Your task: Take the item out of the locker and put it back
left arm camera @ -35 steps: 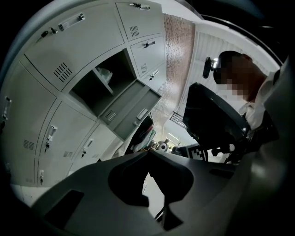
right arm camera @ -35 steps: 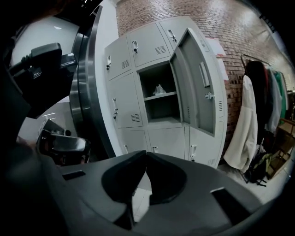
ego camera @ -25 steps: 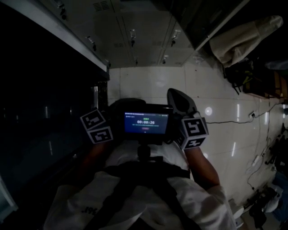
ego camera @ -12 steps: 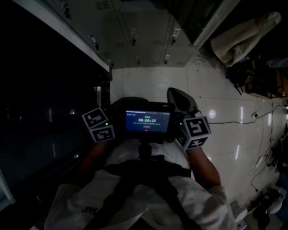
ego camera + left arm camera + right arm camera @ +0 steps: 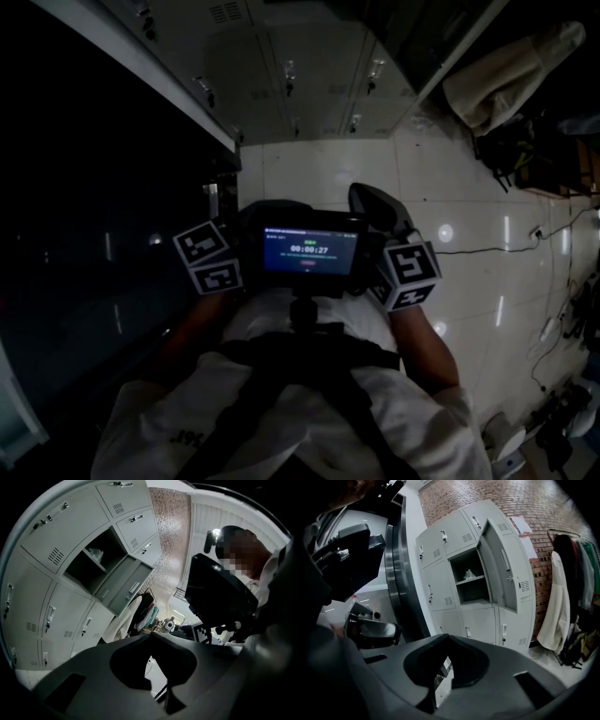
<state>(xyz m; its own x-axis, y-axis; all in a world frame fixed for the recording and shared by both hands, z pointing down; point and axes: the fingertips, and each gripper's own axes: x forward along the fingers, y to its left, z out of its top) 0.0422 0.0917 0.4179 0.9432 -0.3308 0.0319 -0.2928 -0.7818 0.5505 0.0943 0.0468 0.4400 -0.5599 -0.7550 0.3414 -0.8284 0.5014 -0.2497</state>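
**A:** What are the gripper views showing that the head view isn't?

**B:** The locker (image 5: 454,550) with one compartment standing open. In the right gripper view its door (image 5: 501,569) is hanging out to the right, near a white coat (image 5: 555,606). The item (image 5: 469,573) is lying on the shelf (image 5: 471,580) inside that compartment, well apart from both tools.

**A:** How is the item looking?

**B:** Small, pale and crumpled. It's showing too small to tell more.

**A:** And the tools?

**B:** The left tool (image 5: 150,638) and the right tool (image 5: 446,637) are both sitting clenched, tips pressing together with nothing between them.

**A:** What is the head view adding?

**B:** A lit screen (image 5: 307,251) is glowing at the person's chest, between the tools' marker cubes (image 5: 208,260). The person is wearing a white shirt (image 5: 412,422) under dark straps (image 5: 281,361). The room is looking far darker there, and the locker bank is showing only as a dim grey front at the top.
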